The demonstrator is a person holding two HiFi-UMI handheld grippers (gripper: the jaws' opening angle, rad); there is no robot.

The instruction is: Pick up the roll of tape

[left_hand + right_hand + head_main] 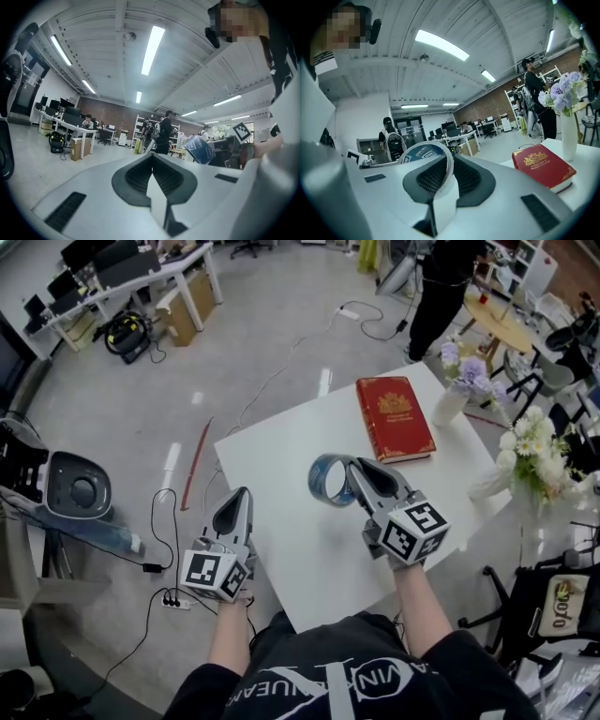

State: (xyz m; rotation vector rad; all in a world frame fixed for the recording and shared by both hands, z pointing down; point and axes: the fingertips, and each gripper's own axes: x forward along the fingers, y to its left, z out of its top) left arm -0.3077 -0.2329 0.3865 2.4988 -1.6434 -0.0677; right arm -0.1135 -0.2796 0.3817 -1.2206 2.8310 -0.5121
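Observation:
The roll of tape (328, 480), clear with a blue printed core, hangs edge-on above the white table (281, 521). My right gripper (353, 467) is shut on it, and its pads pinch the roll's wall. In the right gripper view the roll (423, 152) stands upright between the jaws of the right gripper (449, 161). My left gripper (242, 495) hovers off the table's left edge, shut with nothing in it. In the left gripper view the left gripper (152, 159) has its pads meeting, and the roll (202, 151) shows far off to the right.
A red book (394, 418) lies on the table's far side, and a white vase of purple flowers (457, 382) stands beside it. White flowers (530, 448) stand at the right edge. A person (441, 287) stands beyond the table. Cables and a power strip (173, 601) lie on the floor at left.

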